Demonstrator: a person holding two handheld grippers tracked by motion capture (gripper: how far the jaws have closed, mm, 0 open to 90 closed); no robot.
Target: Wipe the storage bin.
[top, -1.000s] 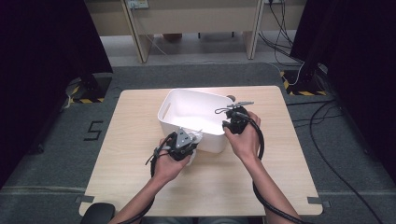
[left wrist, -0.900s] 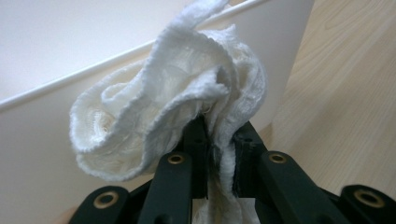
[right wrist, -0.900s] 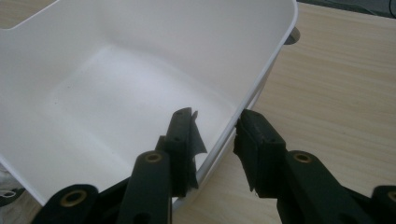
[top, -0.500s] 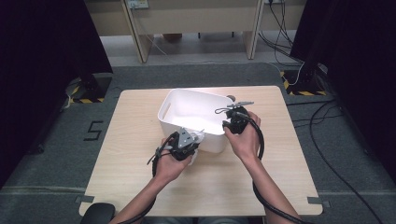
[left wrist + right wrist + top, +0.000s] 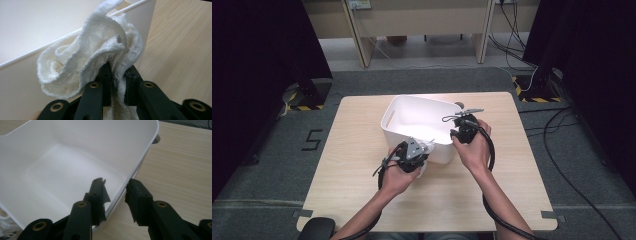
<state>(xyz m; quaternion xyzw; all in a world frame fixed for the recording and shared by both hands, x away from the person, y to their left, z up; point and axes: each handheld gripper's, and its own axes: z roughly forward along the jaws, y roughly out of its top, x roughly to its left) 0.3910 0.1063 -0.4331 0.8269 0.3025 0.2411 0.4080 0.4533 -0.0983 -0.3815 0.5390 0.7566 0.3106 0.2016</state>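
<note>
On the table (image 5: 362, 165), a white cloth (image 5: 92, 52) is clamped by the left gripper (image 5: 424, 152) against the bin (image 5: 412, 112)'s near wall; the bin's rim is straddled by the right gripper (image 5: 115, 192), its jaws apart.

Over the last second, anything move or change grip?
Nothing visibly changed. The left gripper stays shut on the white cloth against the near wall of the white bin; the right gripper still straddles the bin's wall, one jaw inside, one outside. The bin hasn't shifted on the table.
</note>
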